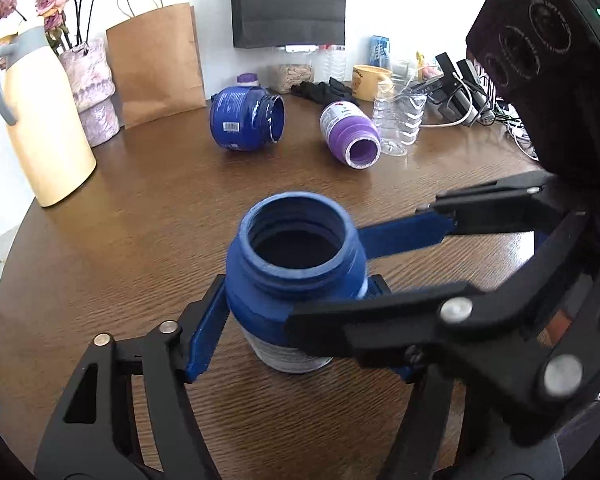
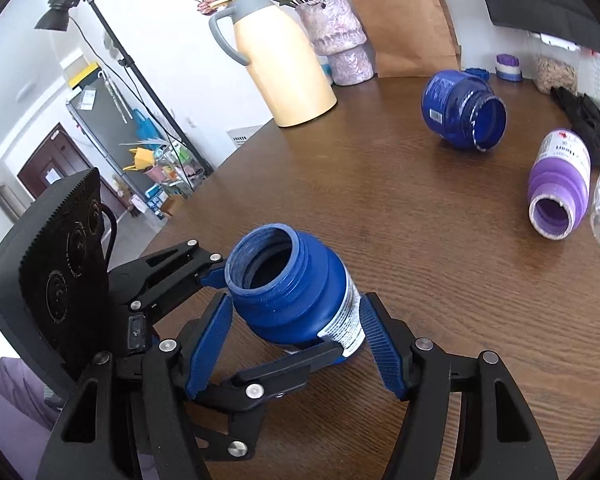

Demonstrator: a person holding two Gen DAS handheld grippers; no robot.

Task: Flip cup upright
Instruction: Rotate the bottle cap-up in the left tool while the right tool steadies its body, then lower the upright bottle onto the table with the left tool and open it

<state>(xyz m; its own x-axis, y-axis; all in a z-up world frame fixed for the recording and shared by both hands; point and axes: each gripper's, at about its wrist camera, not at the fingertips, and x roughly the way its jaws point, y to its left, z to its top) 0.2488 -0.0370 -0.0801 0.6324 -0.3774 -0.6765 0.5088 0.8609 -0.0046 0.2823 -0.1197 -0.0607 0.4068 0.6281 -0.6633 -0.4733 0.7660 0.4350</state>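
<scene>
A blue wide-mouth jar (image 1: 296,280) stands upright on the round wooden table (image 1: 140,240), mouth up. It also shows in the right wrist view (image 2: 296,296). My left gripper (image 1: 300,324) has its blue pads around the jar's body, touching it on both sides. My right gripper (image 2: 296,336) also brackets the jar, with a small gap at its right pad (image 2: 374,340); in the left wrist view it reaches in from the right (image 1: 380,280). A dark blue jar (image 1: 246,120) and a purple jar (image 1: 350,134) lie on their sides further back.
A cream thermos jug (image 1: 44,120), a vase of dried flowers (image 1: 92,88) and a brown paper bag (image 1: 156,64) stand at the back left. A clear plastic bottle (image 1: 400,120), a yellow cup (image 1: 370,82), black gloves (image 1: 324,90) and cables (image 1: 460,108) crowd the back right.
</scene>
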